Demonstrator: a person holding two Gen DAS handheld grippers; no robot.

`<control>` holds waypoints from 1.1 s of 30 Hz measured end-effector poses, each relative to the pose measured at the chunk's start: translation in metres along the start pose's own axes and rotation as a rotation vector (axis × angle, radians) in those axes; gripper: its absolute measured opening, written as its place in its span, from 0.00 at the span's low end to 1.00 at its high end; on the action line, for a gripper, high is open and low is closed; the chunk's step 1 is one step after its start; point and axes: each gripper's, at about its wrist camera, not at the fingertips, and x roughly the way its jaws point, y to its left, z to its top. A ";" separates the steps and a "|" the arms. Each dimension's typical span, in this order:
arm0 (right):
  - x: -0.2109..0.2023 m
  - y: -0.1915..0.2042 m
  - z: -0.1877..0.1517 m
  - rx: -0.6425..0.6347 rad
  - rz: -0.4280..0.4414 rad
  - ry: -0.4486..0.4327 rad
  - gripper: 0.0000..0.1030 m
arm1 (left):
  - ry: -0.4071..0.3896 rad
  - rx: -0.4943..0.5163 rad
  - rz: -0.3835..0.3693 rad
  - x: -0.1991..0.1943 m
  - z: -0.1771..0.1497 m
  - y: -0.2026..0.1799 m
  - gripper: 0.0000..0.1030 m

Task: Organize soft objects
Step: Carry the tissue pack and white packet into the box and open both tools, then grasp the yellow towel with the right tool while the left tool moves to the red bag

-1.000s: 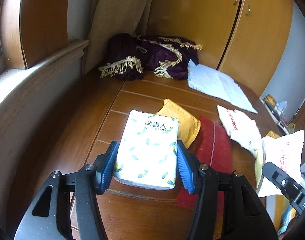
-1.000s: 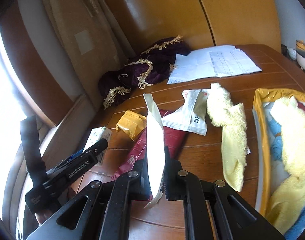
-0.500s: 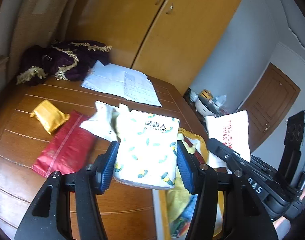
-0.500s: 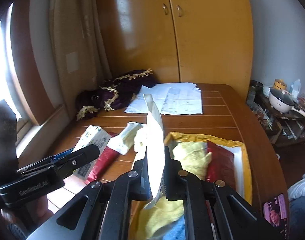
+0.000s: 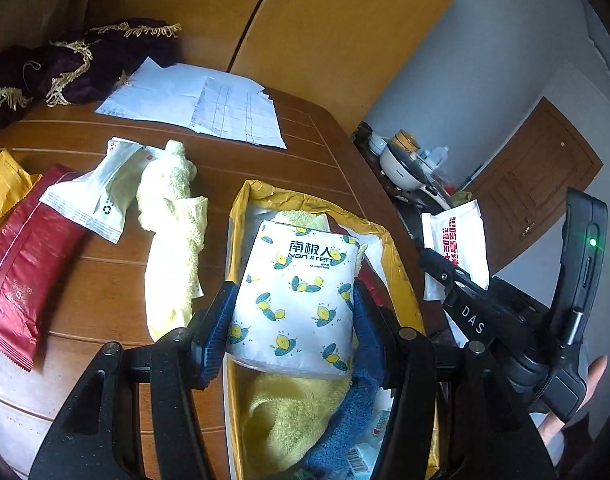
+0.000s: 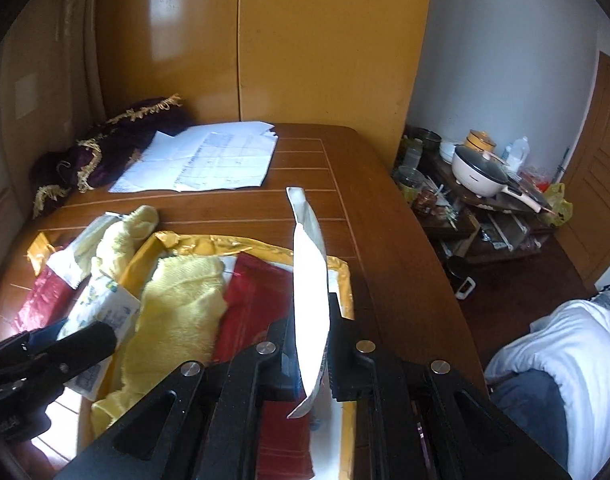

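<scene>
The left gripper [image 5: 293,334] clamps a tissue pack [image 5: 301,300] between its blue fingers [image 5: 215,330], held over the yellow-rimmed box [image 5: 389,248] just beyond and below them. The right gripper [image 6: 311,350] pinches a flat white packet [image 6: 311,280] edge-on, likewise above the box, where a yellow towel [image 6: 181,308] and red pouch [image 6: 253,300] already lie. Farther out, left of the fingers, a second towel [image 5: 173,232], a white wrapper [image 5: 97,196] and a red bag [image 5: 21,264] wait on the table [image 5: 305,160]. The step appears to be depositing; next, each load likely needs lowering into the box before release.
</scene>
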 end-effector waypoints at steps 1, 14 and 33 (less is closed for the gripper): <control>0.005 0.002 -0.002 -0.011 -0.013 0.012 0.09 | -0.001 0.013 0.014 0.003 -0.003 -0.002 0.53; 0.000 0.020 -0.006 -0.022 0.077 -0.001 0.43 | 0.002 0.058 -0.054 0.002 -0.010 -0.008 0.58; -0.059 0.019 -0.014 0.208 0.407 -0.111 0.53 | -0.115 -0.145 -0.241 -0.055 0.008 0.049 0.68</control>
